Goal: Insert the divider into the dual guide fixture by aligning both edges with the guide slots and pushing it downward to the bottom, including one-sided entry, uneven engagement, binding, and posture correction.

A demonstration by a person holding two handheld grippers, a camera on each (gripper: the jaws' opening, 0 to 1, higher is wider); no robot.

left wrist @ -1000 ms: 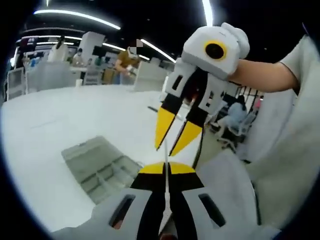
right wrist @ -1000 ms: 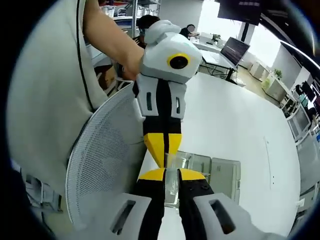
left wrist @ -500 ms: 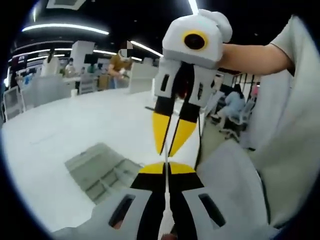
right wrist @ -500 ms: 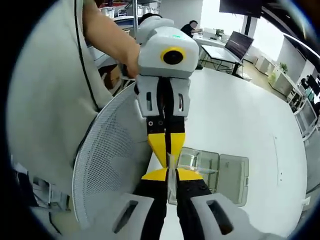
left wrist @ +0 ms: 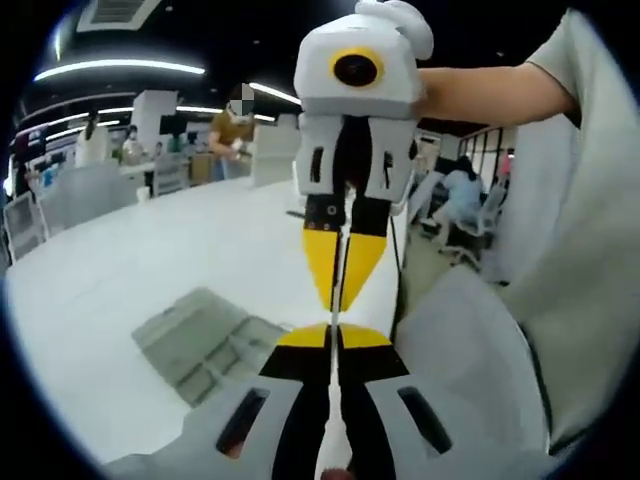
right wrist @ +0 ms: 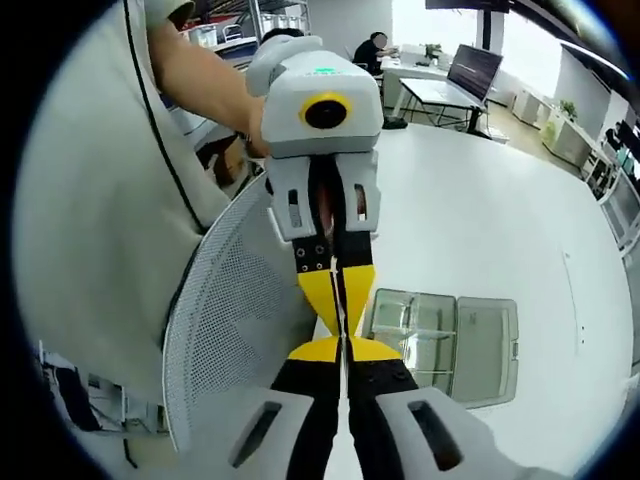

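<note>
The divider, a thin clear sheet seen edge-on, is held in the air between the two claws, above the near edge of the white desk. In the left gripper view it is pinched between the closed yellow-tipped jaws of the left claw, and the right claw comes down from above, its jaws drawn together on the sheet's far edge as far as the thin edge can be made out. In the right gripper view the same sheet is seen running from the right claw up into the tips of the left claw. The fixture, a clear tray with compartments and a lid laid open beside it, rests on the desk just beyond the claws, apart from the divider; it is also seen lower left in the left gripper view. A mesh chair back stands beside the desk edge, next to the person's pale sleeve.
</note>
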